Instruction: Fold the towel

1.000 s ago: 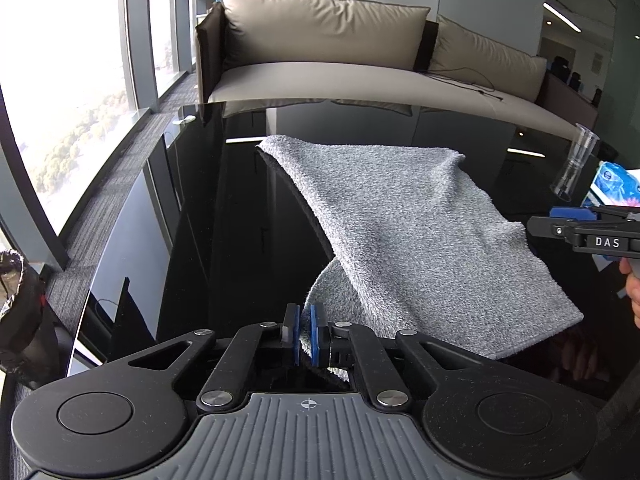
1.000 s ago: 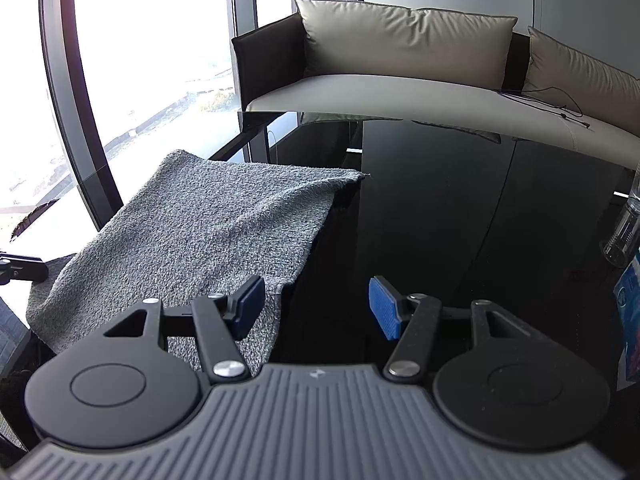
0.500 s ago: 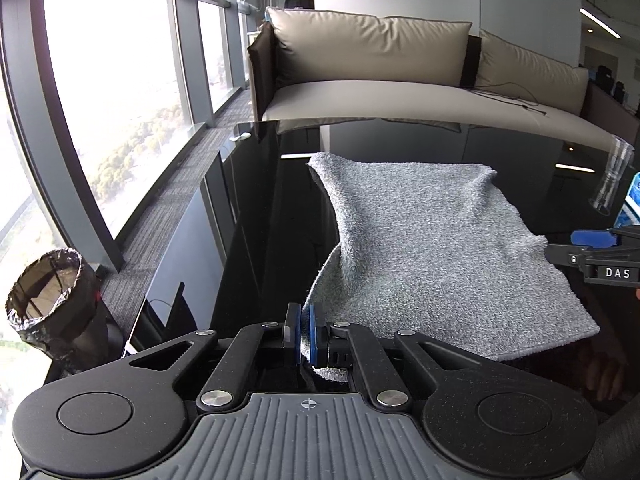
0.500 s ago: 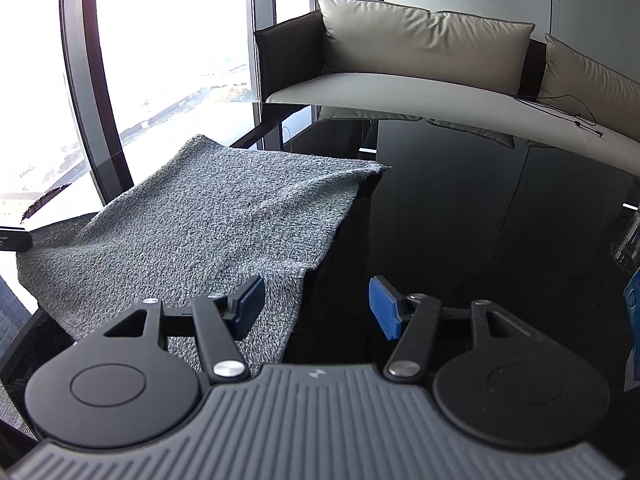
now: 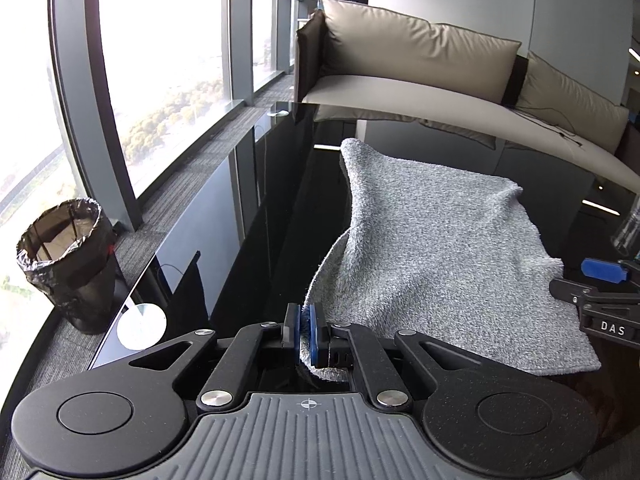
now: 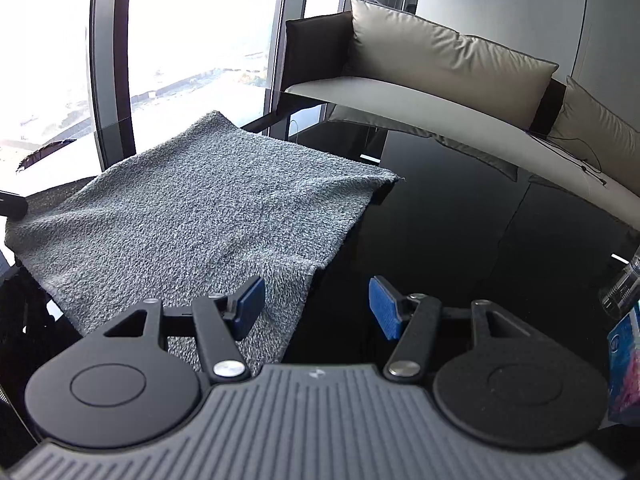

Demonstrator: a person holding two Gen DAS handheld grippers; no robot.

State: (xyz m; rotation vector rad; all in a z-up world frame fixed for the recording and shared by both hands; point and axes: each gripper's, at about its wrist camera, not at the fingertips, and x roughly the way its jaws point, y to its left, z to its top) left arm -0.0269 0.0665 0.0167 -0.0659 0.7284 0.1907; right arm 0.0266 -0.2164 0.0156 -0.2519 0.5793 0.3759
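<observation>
The grey towel (image 5: 448, 248) lies spread over the glossy black table (image 5: 256, 216), its near left corner lifted off the surface and drawn up into a ridge that runs toward the far left corner. That lifted corner sits pinched between the blue pads of the left gripper (image 5: 306, 330), whose jaws are closed tight on the cloth, a small tuft showing below them. The rest of the towel slopes down to the right and lies flat, its near right corner resting on the table.

In the right wrist view the same towel (image 6: 200, 216) fills the left half of the table (image 6: 460, 240). The right gripper (image 6: 316, 306) stands with its jaws about half apart and nothing between them; its left pad hangs over the towel's near right edge, while the right pad is over bare table. Whether the left pad touches the cloth cannot be told.

Beyond the table stands a beige sofa (image 5: 420, 64), and a lined waste bin (image 5: 64, 256) sits on the floor by the window.
</observation>
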